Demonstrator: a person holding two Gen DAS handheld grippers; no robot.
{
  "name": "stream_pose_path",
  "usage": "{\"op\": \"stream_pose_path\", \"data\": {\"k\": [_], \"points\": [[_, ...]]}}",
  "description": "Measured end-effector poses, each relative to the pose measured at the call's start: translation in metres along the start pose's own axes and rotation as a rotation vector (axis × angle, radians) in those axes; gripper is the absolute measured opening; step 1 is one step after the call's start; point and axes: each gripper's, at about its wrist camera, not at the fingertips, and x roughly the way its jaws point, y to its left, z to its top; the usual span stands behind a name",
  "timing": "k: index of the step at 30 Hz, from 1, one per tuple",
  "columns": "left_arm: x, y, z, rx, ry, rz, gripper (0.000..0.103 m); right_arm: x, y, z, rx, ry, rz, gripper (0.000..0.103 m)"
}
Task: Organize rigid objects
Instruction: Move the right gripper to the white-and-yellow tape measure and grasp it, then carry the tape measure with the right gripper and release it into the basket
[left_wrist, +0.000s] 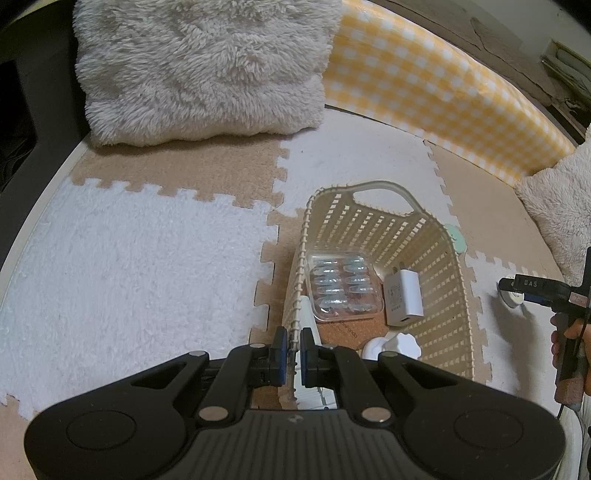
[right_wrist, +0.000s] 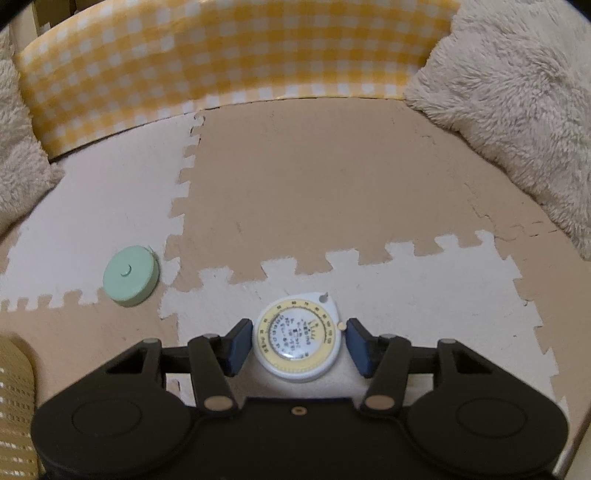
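Observation:
A cream lattice basket (left_wrist: 436, 258) stands on the foam mat and holds a clear plastic case (left_wrist: 343, 284), a white charger (left_wrist: 404, 297) and a white round item (left_wrist: 391, 343). My left gripper (left_wrist: 293, 345) is shut on the basket's near-left rim. My right gripper (right_wrist: 297, 341) is open, its blue pads either side of a white and yellow round tape measure (right_wrist: 297, 341) lying on the mat. A mint green round tape measure (right_wrist: 130, 275) lies to the left of it. The right gripper also shows in the left wrist view (left_wrist: 532, 290).
Fluffy cream cushions (left_wrist: 207, 66) (right_wrist: 517, 103) sit at the mat's edges. A yellow gingham wall (right_wrist: 229, 55) runs along the back. The basket's corner (right_wrist: 16, 398) shows low left in the right wrist view.

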Motion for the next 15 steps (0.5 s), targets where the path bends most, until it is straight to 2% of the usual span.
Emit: {"op": "stream_pose_path", "data": {"k": [6, 15], "points": [[0.0, 0.0, 0.0, -0.001, 0.0, -0.001, 0.006, -0.016, -0.005, 0.004, 0.047, -0.046, 0.0, 0.056], [0.0, 0.0, 0.0, -0.004, -0.001, -0.003, 0.006, -0.076, 0.018, 0.013, 0.103, -0.194, 0.179, 0.056]]}}
